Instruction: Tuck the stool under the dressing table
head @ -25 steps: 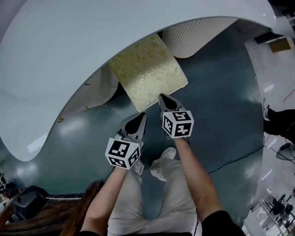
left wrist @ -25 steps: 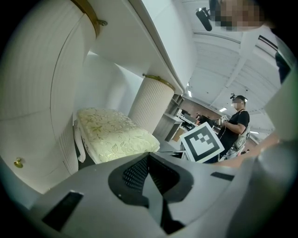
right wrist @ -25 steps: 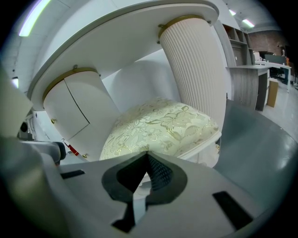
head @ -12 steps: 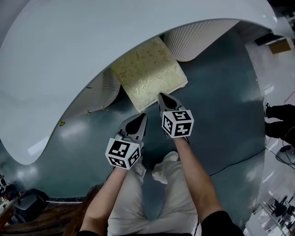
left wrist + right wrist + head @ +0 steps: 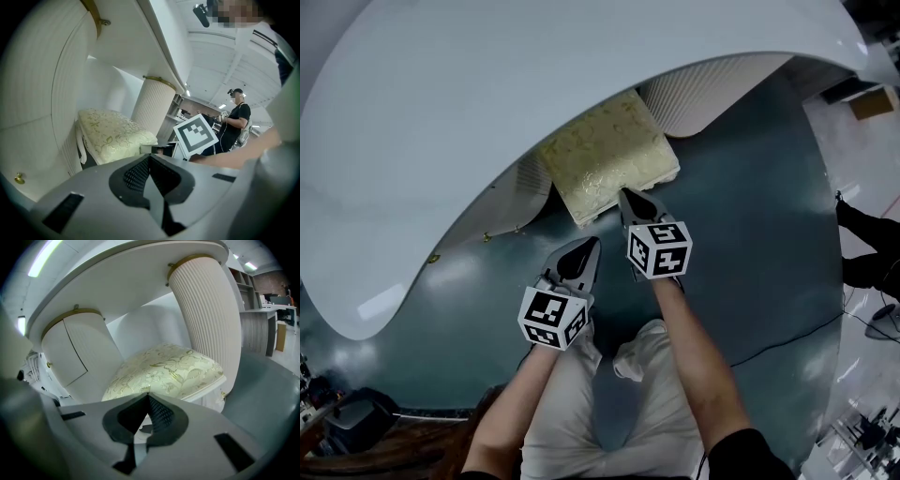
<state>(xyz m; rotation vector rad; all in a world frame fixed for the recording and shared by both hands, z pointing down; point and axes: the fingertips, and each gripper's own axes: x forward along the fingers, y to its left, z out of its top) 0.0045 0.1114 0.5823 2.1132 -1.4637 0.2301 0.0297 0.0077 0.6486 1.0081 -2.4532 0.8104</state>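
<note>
Driving the stool [image 5: 609,161] deeper under the table [image 5: 469,103], toward 12 o'clock: shows clearly less cushion past the rim than a second ago, roughly half now tucked beneath. Pushing with the right gripper [image 5: 627,195], fingers pressed together on nothing, tips at the near edge of the seat and seemingly in contact. Trailing with the left gripper [image 5: 587,246] at 7 o'clock of the stool, fingers likewise closed and empty, just short of the cushion, not touching. Reads as a tuck well under way but not finished. Running between two fluted supports: right pedestal [image 5: 206,319] close at 2 o'clock of the seat, left pedestal [image 5: 77,352] at 10 o'clock, slim gaps either side. Looks open straight ahead to the back panel [image 5: 140,329]. Calls for a square push to avoid clipping the right pedestal. Leaves plenty of bare floor [image 5: 750,216] behind at 6 o'clock.
</note>
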